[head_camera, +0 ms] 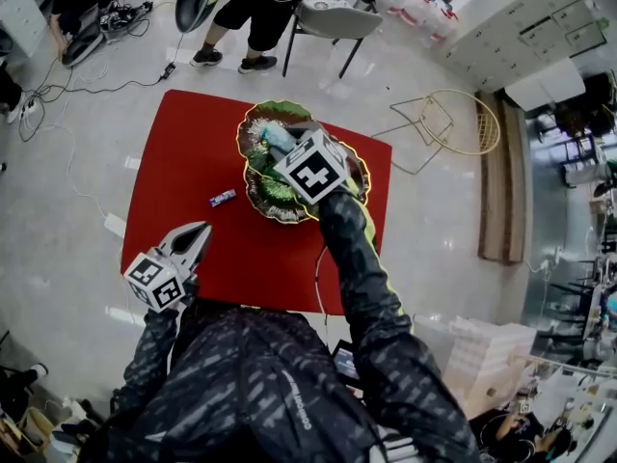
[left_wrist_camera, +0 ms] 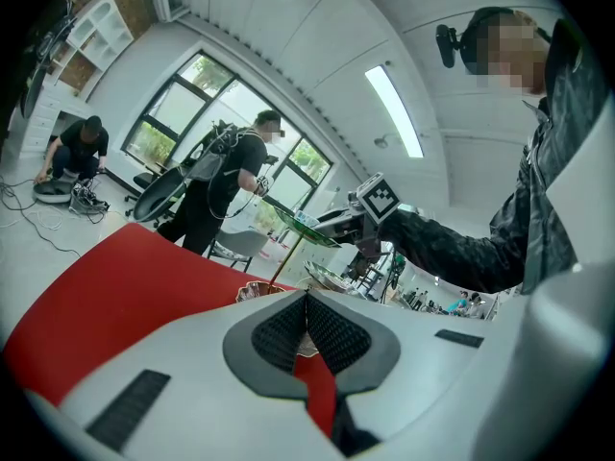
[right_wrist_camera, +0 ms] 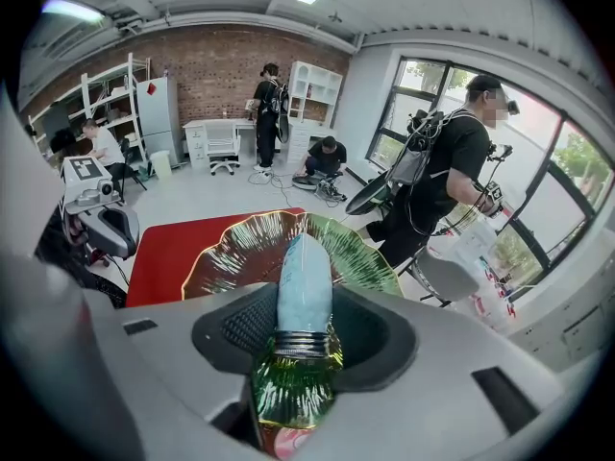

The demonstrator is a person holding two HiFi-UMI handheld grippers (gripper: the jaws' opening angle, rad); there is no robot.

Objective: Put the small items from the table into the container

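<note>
A tiered green glass dish stand (head_camera: 268,197) rises from the far middle of the red table (head_camera: 183,152). My right gripper (head_camera: 281,145) hangs over the stand's upper dish (right_wrist_camera: 235,248), shut on a light blue packet (right_wrist_camera: 304,281) with a crimped end; the packet points out over the dish. A small blue item (head_camera: 223,198) lies on the cloth left of the stand. At the table's near left corner, my left gripper (head_camera: 196,238) points level toward the stand (left_wrist_camera: 306,229), its jaws shut with nothing in them (left_wrist_camera: 307,301).
A person (head_camera: 253,8) and a grey chair (head_camera: 333,17) stand beyond the table's far edge. Cables (head_camera: 67,90) trail over the floor at left. A wire frame (head_camera: 453,123) lies on the floor at right. White boxes (head_camera: 487,355) sit at near right.
</note>
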